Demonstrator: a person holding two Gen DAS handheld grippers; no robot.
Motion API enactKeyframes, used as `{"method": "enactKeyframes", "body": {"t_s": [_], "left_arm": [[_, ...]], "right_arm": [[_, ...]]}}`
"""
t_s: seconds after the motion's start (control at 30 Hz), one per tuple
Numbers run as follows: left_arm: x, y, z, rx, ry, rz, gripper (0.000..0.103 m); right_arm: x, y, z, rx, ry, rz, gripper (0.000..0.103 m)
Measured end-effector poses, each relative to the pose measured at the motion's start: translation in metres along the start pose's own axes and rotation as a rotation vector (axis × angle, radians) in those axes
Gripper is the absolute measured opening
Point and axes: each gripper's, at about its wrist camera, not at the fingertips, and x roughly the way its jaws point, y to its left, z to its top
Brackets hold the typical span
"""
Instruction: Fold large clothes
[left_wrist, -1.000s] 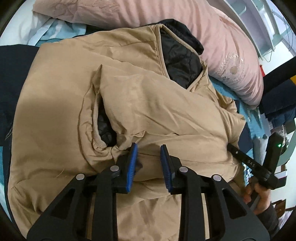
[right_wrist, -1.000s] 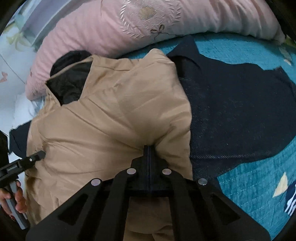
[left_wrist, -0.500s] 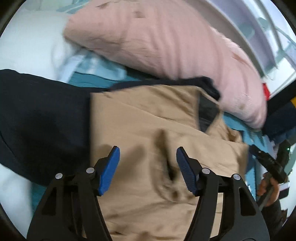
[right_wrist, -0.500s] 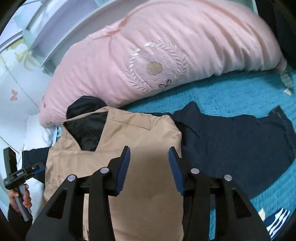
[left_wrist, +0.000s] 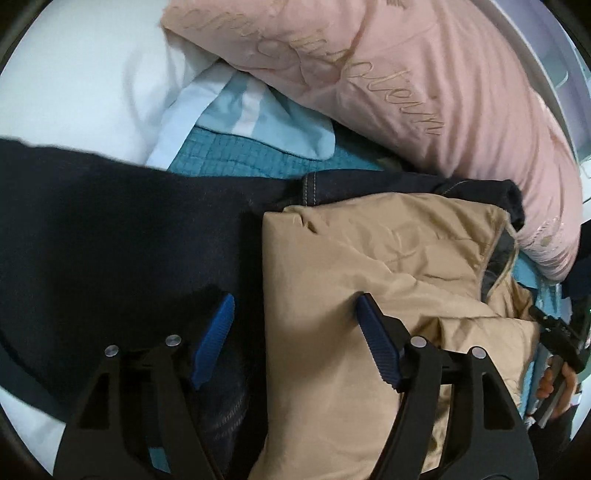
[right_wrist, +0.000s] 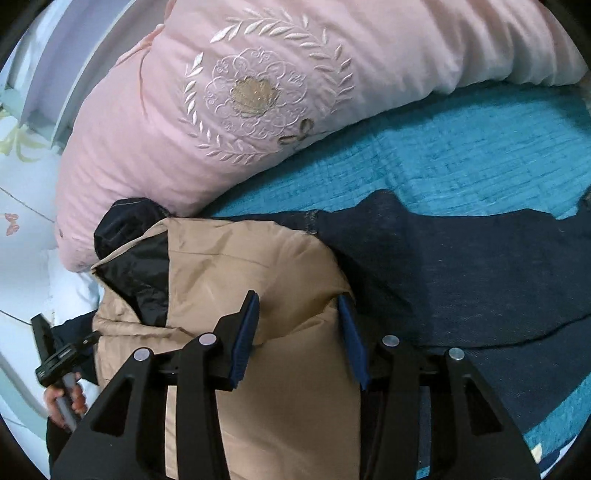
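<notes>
Tongs, left (left_wrist: 291, 328) and right (right_wrist: 297, 332), both hang spread, pinching nothing; grip the jacket (right_wrist: 258, 280) hem near the bed (right_wrist: 461, 155) edge and fold evenly.

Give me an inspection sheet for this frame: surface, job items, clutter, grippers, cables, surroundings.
Surface: bed with teal quilt, mostly covered by clothes.
Job's things: tan jacket folded into a compact block, black lining showing at its collar; it lies on a dark denim garment spread flat beneath and beside it.
Clutter: pink pillow behind the jacket; white pillow and light blue cloth at the far left.
Grippers: left gripper open, straddling the jacket's left edge; right gripper open over the jacket's right corner. Neither holds anything.
Cables: nothing seen.
Surroundings: pale wall and white frame behind the pink pillow; details unclear.
</notes>
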Motion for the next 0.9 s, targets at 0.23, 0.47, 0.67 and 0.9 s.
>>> {"method": "enactKeyframes", "body": {"t_s": [0.23, 0.47, 0.67, 0.9], "left_arm": [[0.010, -0.017, 0.016, 0.025, 0.009, -0.021, 0.070], [0.024, -0.028, 0.016, 0.033, 0.039, 0.009, 0.055], [0.008, -0.028, 0.010, 0.083, -0.010, 0.032, 0.028], [-0.048, -0.028, -0.008, 0.095, -0.130, -0.056, 0.015]], "right_arm": [[0.014, -0.005, 0.011, 0.004, 0.035, -0.005, 0.044], [0.029, -0.004, 0.012, -0.021, 0.086, -0.052, 0.039], [0.020, 0.003, 0.005, -0.098, 0.026, -0.077, 0.015], [-0.030, 0.026, -0.012, -0.161, -0.119, -0.053, 0.013]]}}
